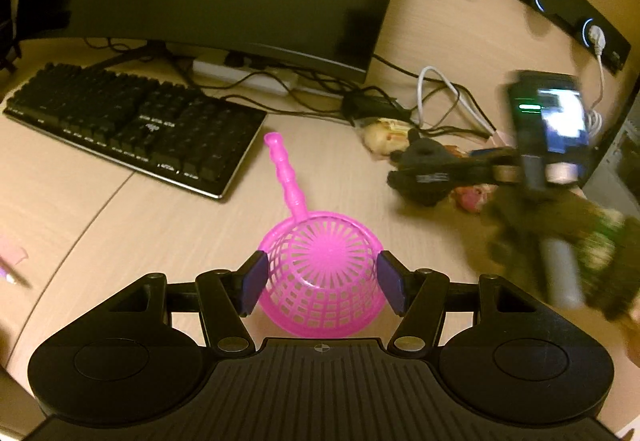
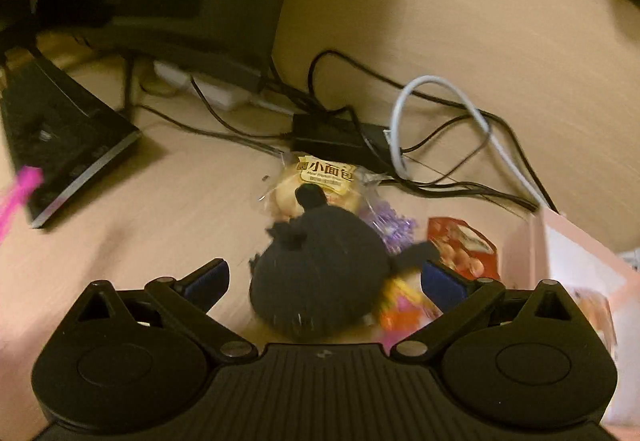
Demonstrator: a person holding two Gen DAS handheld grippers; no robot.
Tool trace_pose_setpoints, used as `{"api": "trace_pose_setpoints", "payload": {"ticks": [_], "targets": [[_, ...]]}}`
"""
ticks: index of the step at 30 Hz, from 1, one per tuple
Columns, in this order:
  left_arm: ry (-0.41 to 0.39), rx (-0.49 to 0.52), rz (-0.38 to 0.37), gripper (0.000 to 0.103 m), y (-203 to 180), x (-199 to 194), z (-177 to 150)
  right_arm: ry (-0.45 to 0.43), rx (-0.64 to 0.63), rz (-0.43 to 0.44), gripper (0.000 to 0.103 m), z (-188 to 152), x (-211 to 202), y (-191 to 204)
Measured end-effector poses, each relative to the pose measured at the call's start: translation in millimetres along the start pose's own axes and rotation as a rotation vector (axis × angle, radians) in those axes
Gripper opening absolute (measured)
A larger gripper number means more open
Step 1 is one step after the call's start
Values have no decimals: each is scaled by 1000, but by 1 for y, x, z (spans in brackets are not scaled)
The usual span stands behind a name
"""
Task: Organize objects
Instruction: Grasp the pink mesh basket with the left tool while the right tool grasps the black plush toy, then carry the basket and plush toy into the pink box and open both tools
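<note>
— Where is the pink strainer (image 1: 320, 273)?
— Low in the middle of the left view, squeezed in the left gripper (image 1: 320, 283).
— And the black plush toy (image 2: 320, 273)?
— It sits between the right gripper's (image 2: 326, 279) wide-apart fingers, near a bread packet (image 2: 320, 177) on the bench (image 2: 160, 225).

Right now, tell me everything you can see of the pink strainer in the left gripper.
The pink strainer is a small plastic scoop: a round, open-lattice basket with spokes radiating across its bottom, and a ridged, knobbed handle pointing away toward the keyboard. It looks intact and empty. The left gripper is clamped on the basket, a blue pad pressing each side. Whether it rests on the wooden desk or hangs just above cannot be told.
</note>
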State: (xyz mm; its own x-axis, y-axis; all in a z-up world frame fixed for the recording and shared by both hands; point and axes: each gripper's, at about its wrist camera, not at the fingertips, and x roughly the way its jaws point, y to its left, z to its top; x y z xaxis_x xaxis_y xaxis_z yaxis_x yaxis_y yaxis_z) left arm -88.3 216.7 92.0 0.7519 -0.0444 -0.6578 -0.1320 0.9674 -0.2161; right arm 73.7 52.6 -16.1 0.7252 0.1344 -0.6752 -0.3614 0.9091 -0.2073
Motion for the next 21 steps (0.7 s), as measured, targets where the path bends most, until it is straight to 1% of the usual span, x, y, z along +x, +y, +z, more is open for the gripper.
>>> {"api": "trace_pose_setpoints", "payload": {"ticks": [1,3,4,8,13,17,21], "targets": [[0,1,-4,65,0,0,0,15,-15,-11,100,3,8,5],[-2,6,-12,65,1,-1,-1,44,-49,-21,76,3,15,12],[0,7,-16,65,1,0,-1,40,-66,-33,75,2,11,15],[31,-4,-43,65,-1,12,-3,33,-61,32,73,-7,-17,8],[59,61,-118,65,-27,26,-3,-10,-39,73,73,-34,-83,-13],[82,130,-190,65,-56,36,-4,6,27,55,73,-64,-125,-43],[115,232,-271,65,-92,44,-8,52,88,-2,73,-102,-154,-74]]}}
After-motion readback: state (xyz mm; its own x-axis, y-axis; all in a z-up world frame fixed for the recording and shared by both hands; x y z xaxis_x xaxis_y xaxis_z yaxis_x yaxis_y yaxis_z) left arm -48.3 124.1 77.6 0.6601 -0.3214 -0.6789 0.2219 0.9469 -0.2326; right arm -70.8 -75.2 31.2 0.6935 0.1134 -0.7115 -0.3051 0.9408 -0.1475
